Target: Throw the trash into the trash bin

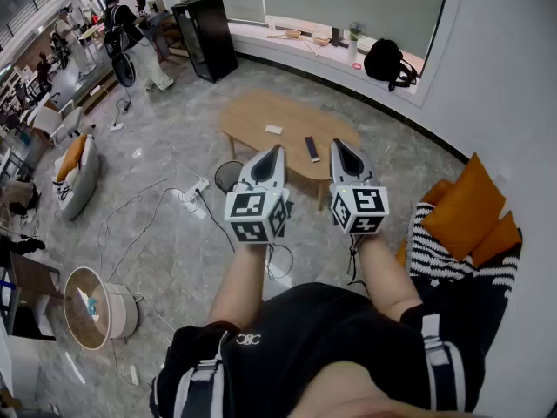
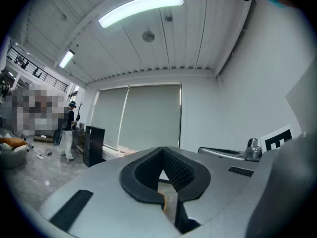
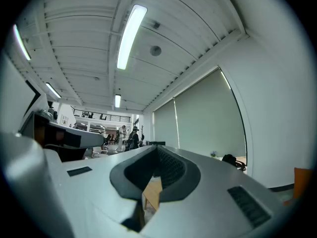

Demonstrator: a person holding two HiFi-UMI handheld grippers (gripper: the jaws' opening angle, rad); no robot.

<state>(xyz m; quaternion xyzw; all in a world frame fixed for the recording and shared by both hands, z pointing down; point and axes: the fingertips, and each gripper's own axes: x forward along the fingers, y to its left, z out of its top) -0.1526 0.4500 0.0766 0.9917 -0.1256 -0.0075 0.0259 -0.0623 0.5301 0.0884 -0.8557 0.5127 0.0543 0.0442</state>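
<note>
Grey stone floor (image 1: 165, 138) fills the room below me. At far left a round side table (image 1: 87, 307) stands on it, and white cables (image 1: 148, 220) trail across towards the middle.

My left gripper (image 1: 277, 151) is level in front of me. Its jaws are closed to a point and nothing is between them; its own view (image 2: 162, 150) shows the dark pads meeting at the tip, with only wall and window blind beyond. Just beside it on the left, on the floor by the near left end of the table (image 1: 252, 111), sits the trash bin (image 1: 228, 174), dark and round, its right edge hidden behind the gripper.

On the oval wooden table a small white scrap (image 1: 274, 130) lies near the middle, flat and pale, apart from both grippers. A dark flat bar (image 1: 312, 148) lies to its right.

My right gripper (image 1: 338, 144) points slightly upward, jaws pressed fully together and empty; its own view (image 3: 157, 148) shows the same. Orange cushions (image 1: 470, 207) lie against the wall at far right.
</note>
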